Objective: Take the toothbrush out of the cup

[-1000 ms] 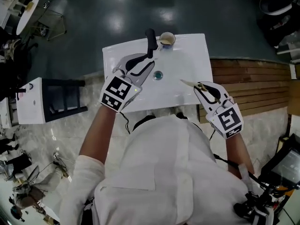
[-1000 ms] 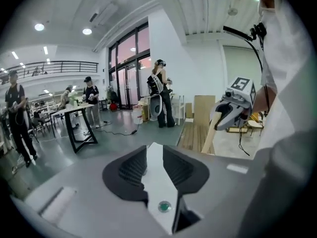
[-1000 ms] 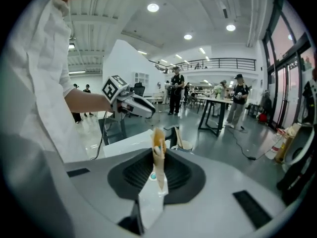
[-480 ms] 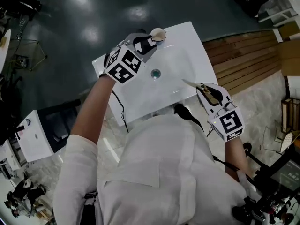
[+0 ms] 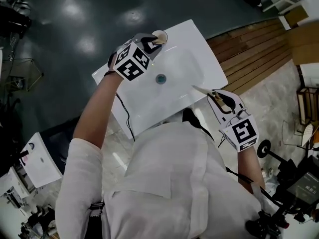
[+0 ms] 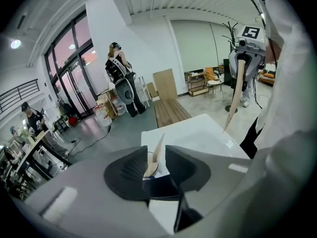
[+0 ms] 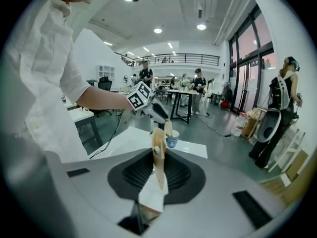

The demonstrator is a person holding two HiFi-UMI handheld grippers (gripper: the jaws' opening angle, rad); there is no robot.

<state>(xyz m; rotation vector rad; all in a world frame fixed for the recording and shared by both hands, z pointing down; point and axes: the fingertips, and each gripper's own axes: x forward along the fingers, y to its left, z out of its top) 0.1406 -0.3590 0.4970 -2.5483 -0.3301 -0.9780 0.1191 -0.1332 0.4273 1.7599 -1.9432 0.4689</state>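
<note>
Left gripper (image 5: 152,43): jaws wide apart at the cup (image 5: 159,35); a brush (image 6: 157,150) stands in it, between the pads, not pinched
Right gripper (image 5: 219,97): jaws clamped on a toothbrush (image 7: 158,157); held over the sink's (image 5: 199,59) near edge
Cup: far corner of sink

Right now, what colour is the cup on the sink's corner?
The cup is blue with a paler rim; the right gripper view shows it best.

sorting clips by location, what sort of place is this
Probably an open lab or workshop hall: a white washbasin stands alone on a dark floor, with work tables and tall windows around.
</note>
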